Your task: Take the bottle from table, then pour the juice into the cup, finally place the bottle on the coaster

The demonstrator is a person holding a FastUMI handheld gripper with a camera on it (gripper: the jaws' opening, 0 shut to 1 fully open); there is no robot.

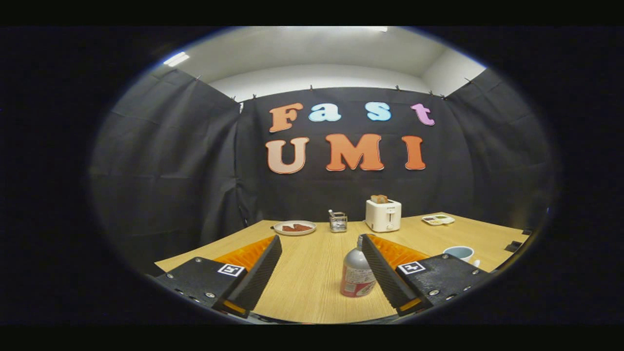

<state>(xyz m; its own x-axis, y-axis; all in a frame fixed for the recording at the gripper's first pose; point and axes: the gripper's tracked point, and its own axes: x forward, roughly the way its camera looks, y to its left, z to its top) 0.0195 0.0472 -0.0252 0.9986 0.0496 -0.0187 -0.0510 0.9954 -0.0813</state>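
On the pale wooden table [312, 282], your gripper [321, 248] was spread wide, released, because the silver metal bottle with a red label [356, 273] stood at one o'clock, ungrasped, against the right finger.

Bottle [357, 273] upright on table [312, 273] between gripper [321, 239] fingers, against the right one, cup [459, 253] right

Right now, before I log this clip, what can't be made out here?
- Bottle: its right side hidden behind a finger of the open gripper.
- Cup: lower part hidden by the gripper body; contents unreadable.
- Plate and small tray: contents too small.
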